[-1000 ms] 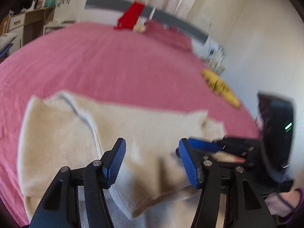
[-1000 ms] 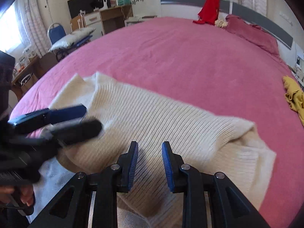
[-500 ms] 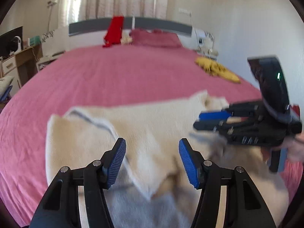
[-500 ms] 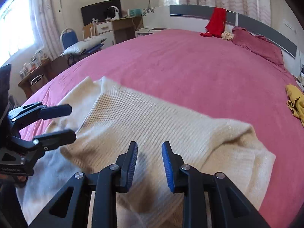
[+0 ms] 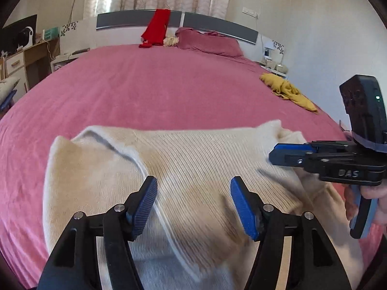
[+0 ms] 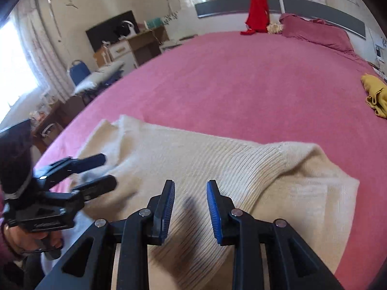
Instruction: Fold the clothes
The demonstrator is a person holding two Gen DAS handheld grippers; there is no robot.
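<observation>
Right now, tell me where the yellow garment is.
The yellow garment lies crumpled at the right edge of the pink bed, beyond the cream sweater, in both views.

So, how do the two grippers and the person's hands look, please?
Both the left gripper and the right gripper are black plastic frames with silver rivets and ribbed blue finger pads. The right one bears embossed letters, a blue trigger and a black box with a green light. A maroon sleeve covers the left wrist.

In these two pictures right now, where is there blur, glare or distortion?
Left wrist view: fisheye bends the bed; the cream sweater smears near the left gripper. Right wrist view: the window is blown out white; the sweater blurs near the right gripper.
</observation>
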